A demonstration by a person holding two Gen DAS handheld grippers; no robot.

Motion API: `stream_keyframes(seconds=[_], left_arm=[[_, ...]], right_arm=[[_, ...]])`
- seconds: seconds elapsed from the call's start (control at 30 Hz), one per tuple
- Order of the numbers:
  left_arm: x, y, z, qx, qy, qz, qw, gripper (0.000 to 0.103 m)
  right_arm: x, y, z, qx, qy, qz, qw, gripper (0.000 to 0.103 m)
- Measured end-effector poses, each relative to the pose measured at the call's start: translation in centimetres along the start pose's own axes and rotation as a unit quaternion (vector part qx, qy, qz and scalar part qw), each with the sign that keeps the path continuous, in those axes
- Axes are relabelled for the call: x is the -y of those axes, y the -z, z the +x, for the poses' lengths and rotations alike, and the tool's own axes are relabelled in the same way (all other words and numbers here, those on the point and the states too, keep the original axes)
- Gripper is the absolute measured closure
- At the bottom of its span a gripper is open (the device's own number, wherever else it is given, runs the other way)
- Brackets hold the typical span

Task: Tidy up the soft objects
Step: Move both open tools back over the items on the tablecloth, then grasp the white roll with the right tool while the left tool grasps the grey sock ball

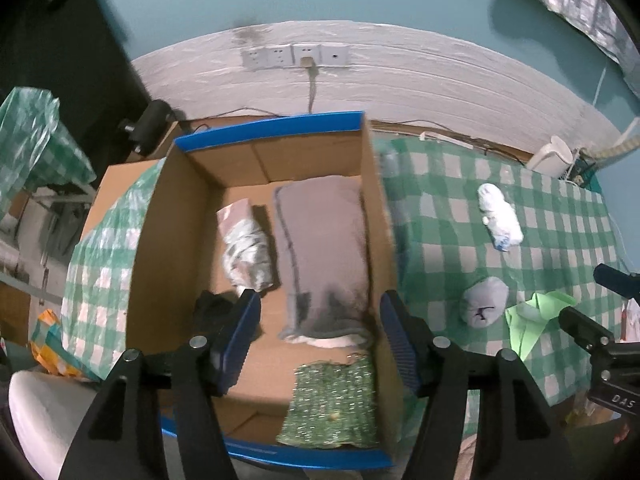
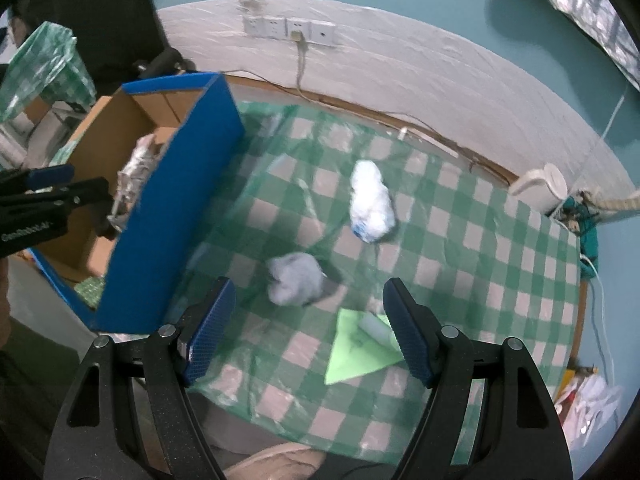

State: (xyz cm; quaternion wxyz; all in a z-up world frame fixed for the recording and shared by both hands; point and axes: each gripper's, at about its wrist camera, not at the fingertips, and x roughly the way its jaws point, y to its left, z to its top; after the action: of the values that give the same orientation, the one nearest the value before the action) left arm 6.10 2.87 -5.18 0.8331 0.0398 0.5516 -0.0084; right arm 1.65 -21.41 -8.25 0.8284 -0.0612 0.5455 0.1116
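A cardboard box [image 1: 168,216] with blue outer walls [image 2: 172,216] stands at the left of the table. Inside lie a folded grey cloth [image 1: 324,252], a silvery patterned bundle [image 1: 246,248], a black item [image 1: 212,308] and a green sparkly cloth [image 1: 332,404]. My left gripper [image 1: 318,340] is open and empty above the box. On the checked tablecloth lie a white bundle [image 2: 370,204], a pale grey rolled sock [image 2: 294,280] and a light green cloth [image 2: 356,348]. My right gripper [image 2: 308,328] is open and empty, just above the green cloth and near the grey sock.
The green-white checked tablecloth [image 2: 460,264] covers the table. A white wall strip with sockets and a plugged cable [image 2: 298,36] runs behind. A white device [image 2: 540,188] and cables sit at the far right corner. Bags [image 2: 588,400] lie right of the table.
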Motion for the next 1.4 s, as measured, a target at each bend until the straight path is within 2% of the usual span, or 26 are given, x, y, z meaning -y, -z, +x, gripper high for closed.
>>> stream_keyframes(seconds=[0.27,0.47,0.9,1.03,1.3,1.4], left_arm=[[4.1,-0.3,0.0,0.004,0.004,0.040,0.9992,0.039],[6.3,-0.2,0.9,-0.009,0.008,0.061,0.9980,0.039],[11.2,0.3,3.3,-0.034,0.008,0.108,0.9935,0.038],[12.5,0.7,4.2,-0.044,0.007,0.118,0.9920,0.038],[13.9,1.3,6.2,-0.066,0.006,0.124,0.9900,0.038],[13.9,1.5,6.8,-0.076,0.013,0.121,0.9897,0.038]], right_arm=[[3.1,1.8,2.0,-0.027,0.010,0.021,0.999,0.027],[5.3,2.7,3.4,-0.041,0.012,0.028,0.999,0.027],[11.0,4.5,7.5,-0.082,0.020,0.085,0.993,0.027],[10.4,4.9,7.8,-0.080,0.004,0.060,0.995,0.027],[7.6,5.0,9.3,-0.073,-0.020,-0.031,0.997,0.028],[6.9,5.2,10.2,-0.072,-0.020,-0.052,0.996,0.035]])
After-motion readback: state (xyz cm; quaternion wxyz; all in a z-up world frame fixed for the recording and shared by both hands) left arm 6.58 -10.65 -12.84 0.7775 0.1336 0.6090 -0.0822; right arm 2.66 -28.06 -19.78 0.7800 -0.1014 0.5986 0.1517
